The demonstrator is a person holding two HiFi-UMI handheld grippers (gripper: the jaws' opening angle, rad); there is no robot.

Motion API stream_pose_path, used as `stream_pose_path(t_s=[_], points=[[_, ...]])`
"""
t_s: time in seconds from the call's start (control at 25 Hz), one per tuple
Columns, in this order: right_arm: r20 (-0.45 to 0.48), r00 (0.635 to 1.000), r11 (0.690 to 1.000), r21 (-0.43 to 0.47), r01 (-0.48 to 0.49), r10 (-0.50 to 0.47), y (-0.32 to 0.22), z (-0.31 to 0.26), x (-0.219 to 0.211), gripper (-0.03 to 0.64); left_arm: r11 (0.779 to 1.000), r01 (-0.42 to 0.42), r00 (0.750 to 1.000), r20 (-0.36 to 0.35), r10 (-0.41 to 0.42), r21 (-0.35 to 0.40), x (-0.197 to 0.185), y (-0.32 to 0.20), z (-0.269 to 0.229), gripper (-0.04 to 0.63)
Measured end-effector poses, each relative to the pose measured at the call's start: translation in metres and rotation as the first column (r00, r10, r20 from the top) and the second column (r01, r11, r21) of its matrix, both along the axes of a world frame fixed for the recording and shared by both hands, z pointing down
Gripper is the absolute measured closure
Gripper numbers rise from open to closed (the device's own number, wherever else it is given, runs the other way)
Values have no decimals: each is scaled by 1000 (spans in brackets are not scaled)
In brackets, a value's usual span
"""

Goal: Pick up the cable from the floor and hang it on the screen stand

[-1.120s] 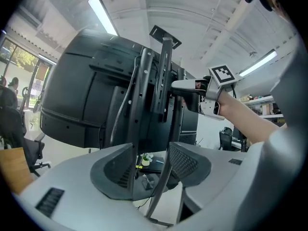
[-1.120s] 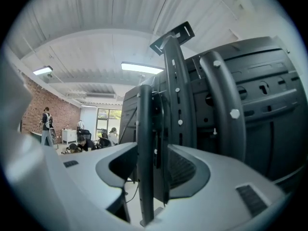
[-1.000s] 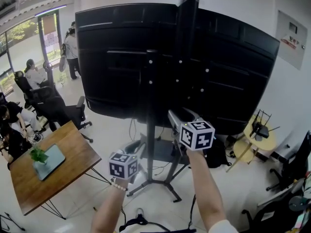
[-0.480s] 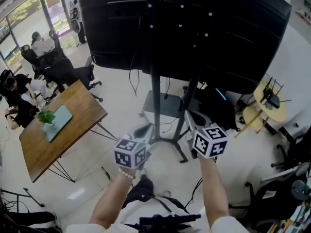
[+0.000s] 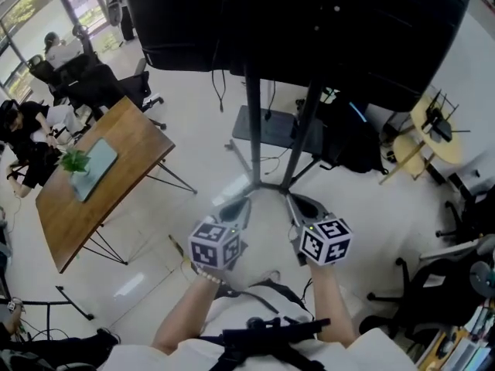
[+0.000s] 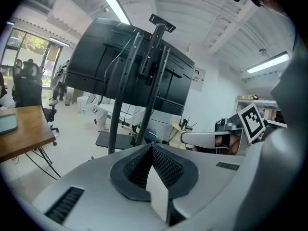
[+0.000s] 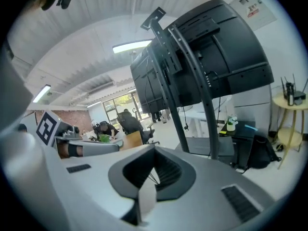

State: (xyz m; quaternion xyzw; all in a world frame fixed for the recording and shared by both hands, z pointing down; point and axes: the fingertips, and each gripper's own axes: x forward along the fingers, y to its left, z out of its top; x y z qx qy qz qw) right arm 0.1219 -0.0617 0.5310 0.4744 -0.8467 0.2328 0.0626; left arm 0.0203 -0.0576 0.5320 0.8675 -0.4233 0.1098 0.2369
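The tall black screen stand [image 5: 253, 122] rises ahead, carrying a big dark screen [image 5: 309, 29]; its legs spread on the white floor [image 5: 267, 184]. It also fills the left gripper view [image 6: 130, 90] and the right gripper view [image 7: 192, 85]. My left gripper [image 5: 240, 205] and right gripper [image 5: 296, 203] hover side by side just short of the stand's base, both shut with nothing between the pads [image 6: 166, 165]. Thin cables trail on the floor by the stand [image 5: 271, 161]. A black loop [image 5: 263, 288] lies close to the person's body; I cannot tell whether it is the cable or a strap.
A wooden table [image 5: 116, 153] with a plant and a flat tray stands at the left, with office chairs and seated people beyond it. A black bag [image 5: 348, 141] sits right of the stand, and a round yellow table [image 5: 433, 134] is farther right. Chairs crowd the right edge.
The head view has tipped downward, so the screen has slid up the picture. Both grippers have come down from in front of the screen to low over the floor near the stand's base.
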Motion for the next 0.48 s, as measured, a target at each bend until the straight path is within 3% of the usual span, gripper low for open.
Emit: stream_pose_path(t_s=[0.48], points=[[-62,997,999,19,-49,51,-4,-14,-65,609,1000,-12,1000,-23,12,16,-64,-2,-2,595]])
